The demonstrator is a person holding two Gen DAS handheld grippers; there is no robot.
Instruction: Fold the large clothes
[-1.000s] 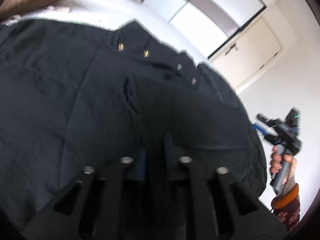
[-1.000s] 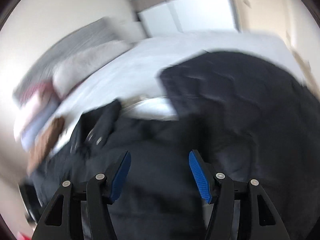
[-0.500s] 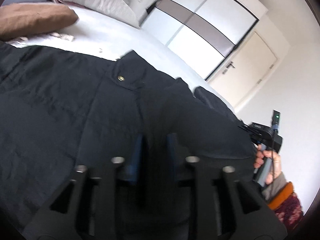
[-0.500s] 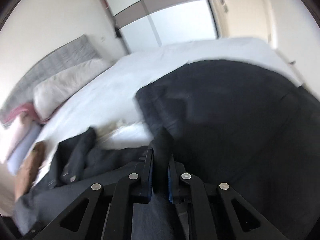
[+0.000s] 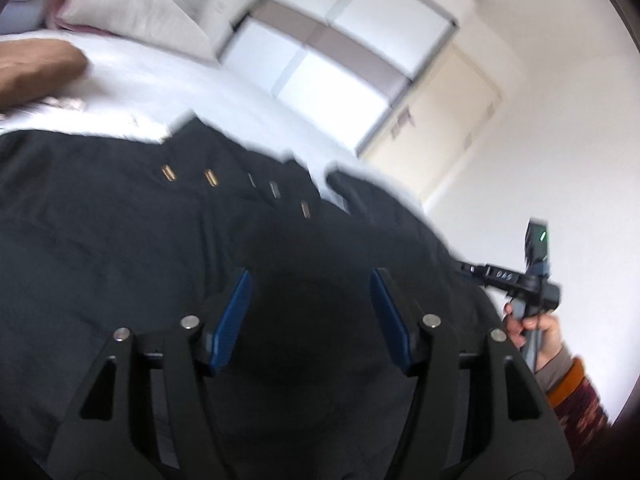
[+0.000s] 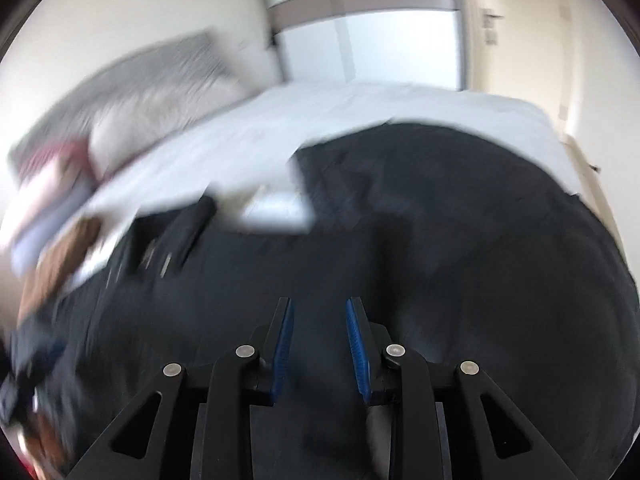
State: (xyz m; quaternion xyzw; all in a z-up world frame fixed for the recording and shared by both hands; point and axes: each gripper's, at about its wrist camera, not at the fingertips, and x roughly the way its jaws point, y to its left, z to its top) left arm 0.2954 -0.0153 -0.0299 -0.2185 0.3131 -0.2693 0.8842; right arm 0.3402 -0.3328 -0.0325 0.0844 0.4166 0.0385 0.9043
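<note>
A large black garment with metal snap buttons lies spread over a white bed. It also fills the right wrist view. My left gripper is open just above the dark cloth, holding nothing. My right gripper is open with a narrower gap, above the cloth and empty. The right gripper also shows at the right edge of the left wrist view, held in a hand at the garment's edge. Both views are blurred.
White pillows and a brown cushion lie at the head of the bed. A grey headboard, a wardrobe and a door stand behind. Bare white sheet lies beyond the garment.
Both grippers were shut on folds of the black cloth half a second ago; now both have opened and let go. The cloth lies flat again.
</note>
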